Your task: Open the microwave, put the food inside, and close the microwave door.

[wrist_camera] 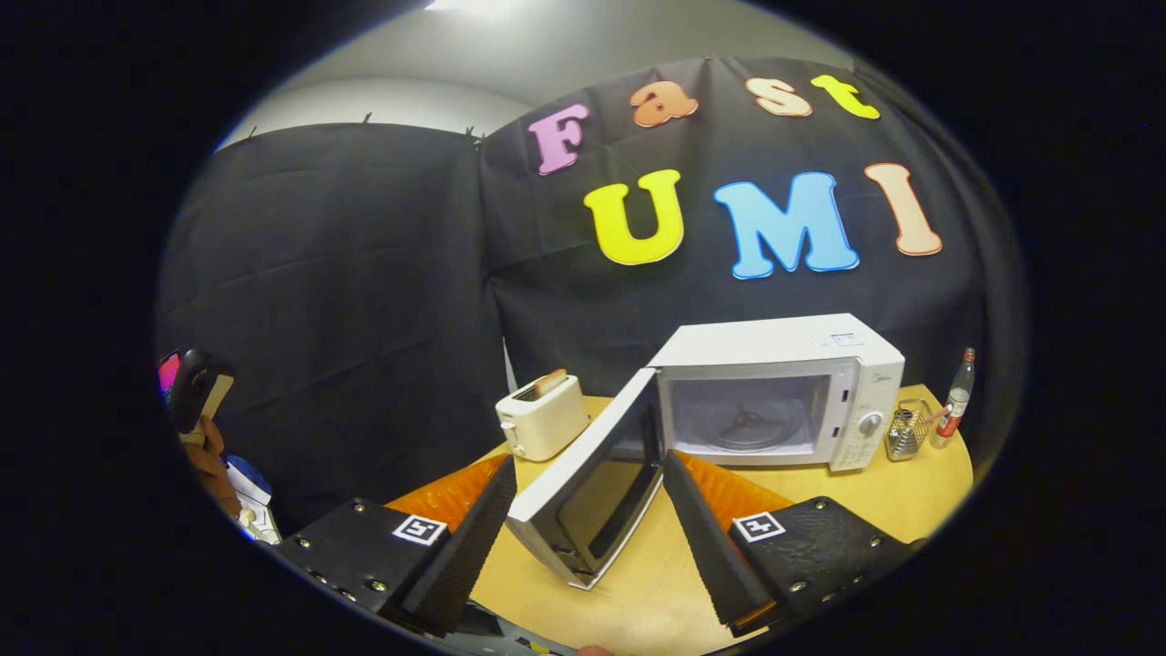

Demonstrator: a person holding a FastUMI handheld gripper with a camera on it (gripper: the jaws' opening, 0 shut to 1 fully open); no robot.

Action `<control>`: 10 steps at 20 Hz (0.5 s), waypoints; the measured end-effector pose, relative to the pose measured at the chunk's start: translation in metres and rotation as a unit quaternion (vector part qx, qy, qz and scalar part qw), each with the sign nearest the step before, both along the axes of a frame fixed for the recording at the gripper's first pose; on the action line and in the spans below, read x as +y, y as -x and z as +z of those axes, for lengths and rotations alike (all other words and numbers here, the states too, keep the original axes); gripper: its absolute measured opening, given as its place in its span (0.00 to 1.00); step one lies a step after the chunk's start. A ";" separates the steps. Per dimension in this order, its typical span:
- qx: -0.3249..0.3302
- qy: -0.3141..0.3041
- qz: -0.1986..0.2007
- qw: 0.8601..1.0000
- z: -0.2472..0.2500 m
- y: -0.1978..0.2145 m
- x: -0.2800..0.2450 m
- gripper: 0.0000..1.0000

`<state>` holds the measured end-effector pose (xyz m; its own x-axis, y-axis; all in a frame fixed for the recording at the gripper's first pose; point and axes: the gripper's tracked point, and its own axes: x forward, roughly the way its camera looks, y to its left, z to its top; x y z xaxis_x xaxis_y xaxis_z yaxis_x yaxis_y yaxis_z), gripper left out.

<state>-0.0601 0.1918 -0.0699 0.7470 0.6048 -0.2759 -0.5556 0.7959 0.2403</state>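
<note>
Fingers (474, 538) are spreading wide, gripping nothing, on the gripper (583, 538) | microwave (783, 392) is sitting at 1 o'clock beyond them, its door (592, 483) swinging open between the tips | toaster (542, 417) at 11 o'clock | bottle (955, 410) label unreadable | wooden table (902, 492) is bearing everything, black cloth wall (346, 292) behind.

No text is legible; square coded markers (419, 529) sit on both finger mounts.

Bottle (956, 398) label too small; hand (208, 456) cut off.
</note>
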 end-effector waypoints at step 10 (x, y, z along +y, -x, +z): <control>0.089 0.039 -0.044 0.994 -0.064 -0.041 -0.126 0.99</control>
